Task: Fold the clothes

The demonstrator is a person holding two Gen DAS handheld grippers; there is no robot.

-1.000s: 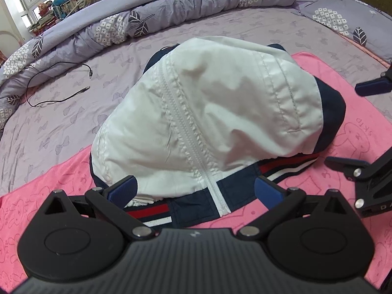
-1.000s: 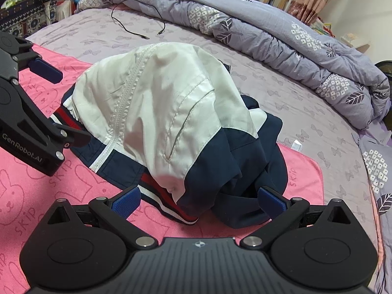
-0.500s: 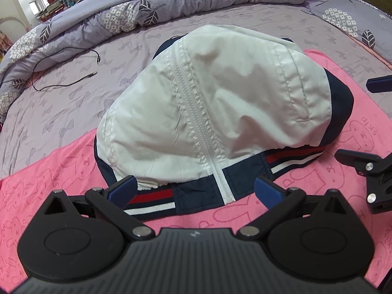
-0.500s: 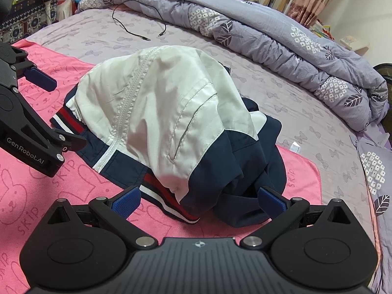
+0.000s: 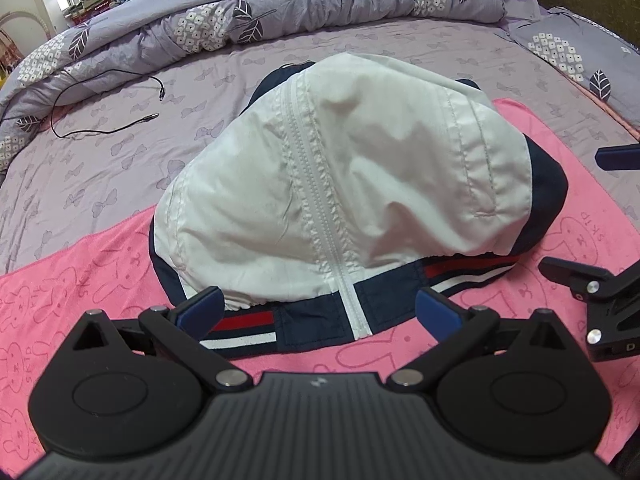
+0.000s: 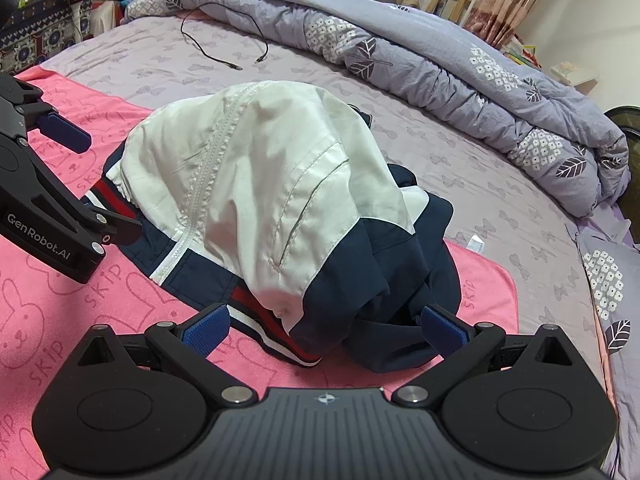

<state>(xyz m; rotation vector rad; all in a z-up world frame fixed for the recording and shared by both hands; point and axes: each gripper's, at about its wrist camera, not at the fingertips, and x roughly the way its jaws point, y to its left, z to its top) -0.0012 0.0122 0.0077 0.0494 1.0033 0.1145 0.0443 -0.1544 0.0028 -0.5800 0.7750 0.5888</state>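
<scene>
A white and navy zip jacket (image 5: 352, 184) with a red-and-white striped hem lies heaped in a puffed mound on a pink towel (image 5: 80, 280). The jacket (image 6: 272, 184) shows its navy sleeve bunched at the right in the right wrist view. My left gripper (image 5: 318, 312) is open just in front of the hem, with nothing between its blue pads. My right gripper (image 6: 326, 330) is open too, its pads either side of the hem corner and the navy fold, not touching. The left gripper (image 6: 60, 184) appears at the left of the right wrist view; the right gripper (image 5: 600, 240) at the right of the left one.
The pink towel (image 6: 52, 300) lies on a bed with a purple butterfly-print sheet (image 5: 100, 160). A rolled purple duvet (image 6: 460, 60) runs along the far side. A thin black cable (image 5: 104, 120) lies on the sheet beyond the jacket. A pillow (image 5: 568, 52) sits far right.
Both grippers have pulled back a little from the jacket, so more pink towel shows in front of the hem. The jacket has not moved. Both stay open.
</scene>
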